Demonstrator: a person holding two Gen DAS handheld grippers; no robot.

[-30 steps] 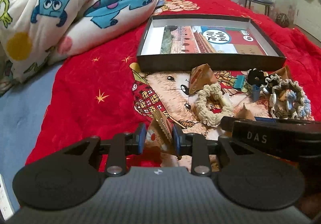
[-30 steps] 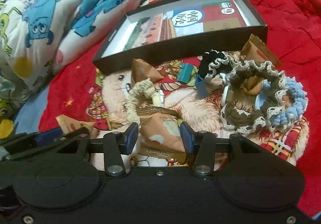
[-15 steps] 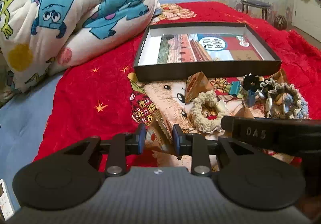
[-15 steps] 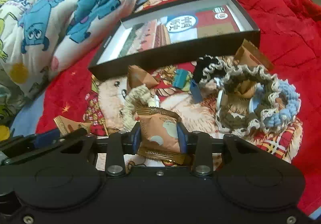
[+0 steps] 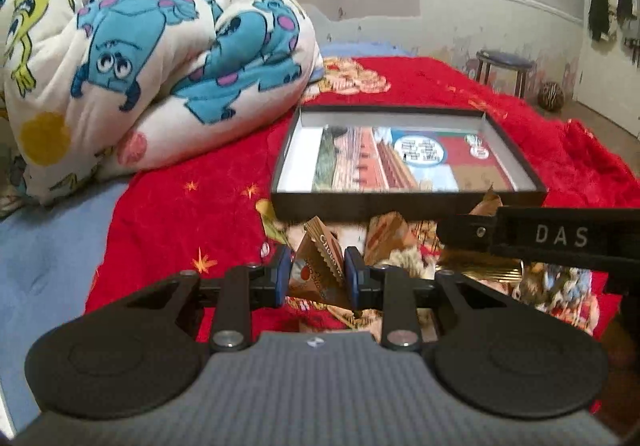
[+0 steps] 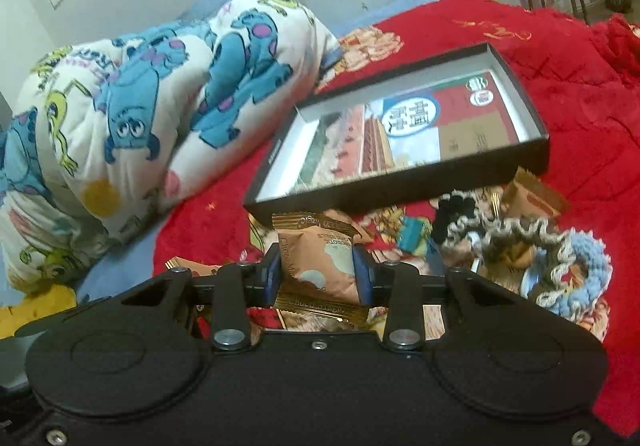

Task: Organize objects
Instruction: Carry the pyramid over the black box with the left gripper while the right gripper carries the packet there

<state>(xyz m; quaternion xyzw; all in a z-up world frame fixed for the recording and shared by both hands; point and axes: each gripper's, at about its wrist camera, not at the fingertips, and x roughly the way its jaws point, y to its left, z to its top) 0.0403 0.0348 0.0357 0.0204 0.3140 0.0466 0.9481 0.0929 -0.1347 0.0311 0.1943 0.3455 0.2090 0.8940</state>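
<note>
In the left wrist view my left gripper [image 5: 316,274] is shut on a tan snack packet [image 5: 320,262], held off the red blanket. My right gripper [image 6: 318,270] is shut on a brown snack packet [image 6: 320,266], also raised. Ahead of both lies a shallow black box [image 5: 400,202] [image 6: 400,190] with a printed picture on its floor and nothing else inside. In front of the box lie crocheted scrunchies [image 6: 560,258], a black scrunchie [image 6: 452,206], a teal clip [image 6: 414,236] and another tan packet [image 6: 532,194]. The right gripper's body [image 5: 560,236] crosses the left wrist view.
A folded cartoon-print quilt [image 5: 160,66] [image 6: 140,106] lies left of the box. The red blanket [image 5: 180,214] covers the bed, with blue sheet at its left edge. A stool [image 5: 504,66] stands by the far wall.
The right gripper closed on the brown packet. Both grippers then rose with their packets and tilted up, so the box and wall sit lower in view.
</note>
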